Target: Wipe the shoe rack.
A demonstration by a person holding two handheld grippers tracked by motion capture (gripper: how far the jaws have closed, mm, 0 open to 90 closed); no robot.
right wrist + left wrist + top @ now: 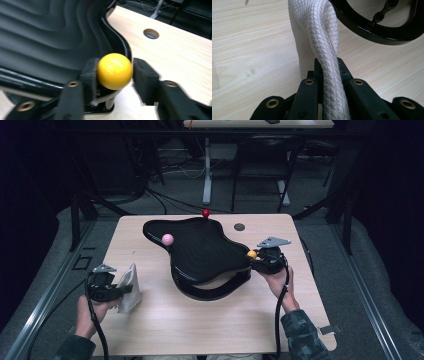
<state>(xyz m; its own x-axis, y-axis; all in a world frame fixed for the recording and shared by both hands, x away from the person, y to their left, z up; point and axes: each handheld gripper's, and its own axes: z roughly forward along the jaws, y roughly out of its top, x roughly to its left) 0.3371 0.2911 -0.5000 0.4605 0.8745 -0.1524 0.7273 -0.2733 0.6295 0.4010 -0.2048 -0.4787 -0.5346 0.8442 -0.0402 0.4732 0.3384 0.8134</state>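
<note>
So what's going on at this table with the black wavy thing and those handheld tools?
A person works at a wooden table with a handheld gripper in each hand. The left gripper is clamped on a folded white cloth. The right gripper sits around a yellow ball at the near right edge of a black wavy tray; one of its fingers touches the ball, the other stands just off it. A pink ball and a red ball stick up at other edges of the tray.

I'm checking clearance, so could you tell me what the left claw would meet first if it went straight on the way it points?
Probably the glossy black rim of the tray's base, just beyond the white cloth the left claw grips; depth is unclear.
</note>
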